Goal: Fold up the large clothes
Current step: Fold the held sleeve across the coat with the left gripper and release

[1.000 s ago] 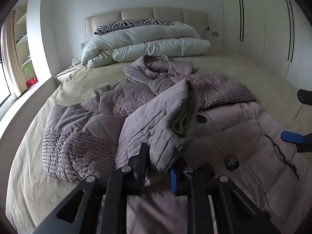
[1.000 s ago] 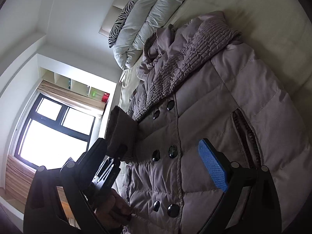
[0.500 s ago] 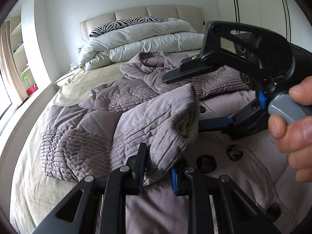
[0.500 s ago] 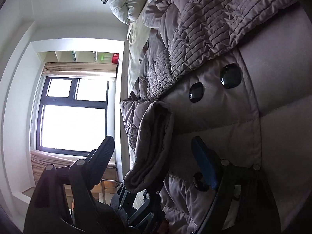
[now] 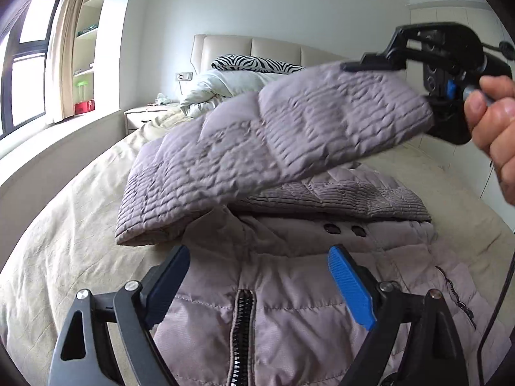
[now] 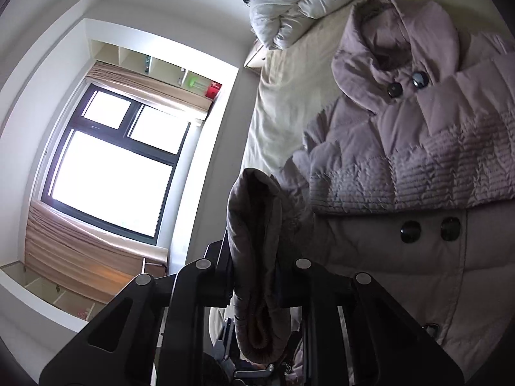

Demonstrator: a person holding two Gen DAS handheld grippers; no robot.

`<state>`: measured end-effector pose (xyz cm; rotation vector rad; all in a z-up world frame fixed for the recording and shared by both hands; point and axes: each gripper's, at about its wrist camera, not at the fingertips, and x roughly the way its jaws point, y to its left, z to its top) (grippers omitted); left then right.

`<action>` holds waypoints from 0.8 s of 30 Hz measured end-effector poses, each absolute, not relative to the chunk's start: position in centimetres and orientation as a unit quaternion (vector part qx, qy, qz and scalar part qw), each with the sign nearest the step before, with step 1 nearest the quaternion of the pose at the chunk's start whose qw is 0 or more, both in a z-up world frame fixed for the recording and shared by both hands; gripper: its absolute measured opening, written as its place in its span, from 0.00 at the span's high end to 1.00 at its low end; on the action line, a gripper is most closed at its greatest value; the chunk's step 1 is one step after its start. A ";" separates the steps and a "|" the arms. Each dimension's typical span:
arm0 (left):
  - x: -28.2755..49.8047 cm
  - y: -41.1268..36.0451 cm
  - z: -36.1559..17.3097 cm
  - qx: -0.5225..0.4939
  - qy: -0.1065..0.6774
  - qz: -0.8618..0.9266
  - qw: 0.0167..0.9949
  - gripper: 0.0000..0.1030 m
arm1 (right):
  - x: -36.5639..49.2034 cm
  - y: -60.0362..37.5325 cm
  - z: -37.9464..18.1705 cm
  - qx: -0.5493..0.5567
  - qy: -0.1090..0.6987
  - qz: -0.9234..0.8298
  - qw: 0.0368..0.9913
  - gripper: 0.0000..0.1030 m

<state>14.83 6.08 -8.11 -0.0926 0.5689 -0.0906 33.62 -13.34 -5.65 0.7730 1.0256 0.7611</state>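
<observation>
Handover of sleeve point(image 5: 273, 135) just completed: a second ago pinched by left gripper point(image 5: 257, 276), now clamped at cuff end in right gripper point(image 6: 257, 286). Left jaws opening, spread wide, nothing between them; hovering over zipper point(image 5: 241, 328) on lower front of puffer coat point(image 5: 289, 305). Right jaws closing, pads pressed on bunched cuff. Sleeve lifted clear of coat body, stretched from shoulder fold toward person's hand point(image 5: 492, 119) at right of left view. Previously draped loosely across coat front.

Judgement: sleeve now free to be carried across and laid flat over chest; left gripper free to hold body down or take hem. Second sleeve already lying folded across chest.

Coat location: spread front-up on bed point(image 5: 64, 241), hood toward duvet point(image 5: 231, 87) and headboard.

View differences: left wrist shows full length of raised sleeve, right gripper body, zipper. Right wrist shows pinch itself, hood point(image 6: 392, 41), upper button pair point(image 6: 407, 85), window point(image 6: 112, 167); left gripper not identifiable there.
</observation>
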 end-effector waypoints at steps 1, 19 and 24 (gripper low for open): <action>15.2 6.7 -8.1 -0.048 0.281 -0.035 0.958 0.12 | 33.8 -13.3 -3.2 0.349 0.450 0.355 0.741 0.83; 30.6 13.1 -11.9 -0.153 0.381 0.047 0.911 0.45 | 32.8 -15.2 14.9 0.315 0.313 0.404 0.799 0.84; 31.3 13.6 -13.4 -0.157 0.392 0.053 0.905 0.58 | 35.1 -22.1 9.4 0.351 0.313 0.352 0.809 0.84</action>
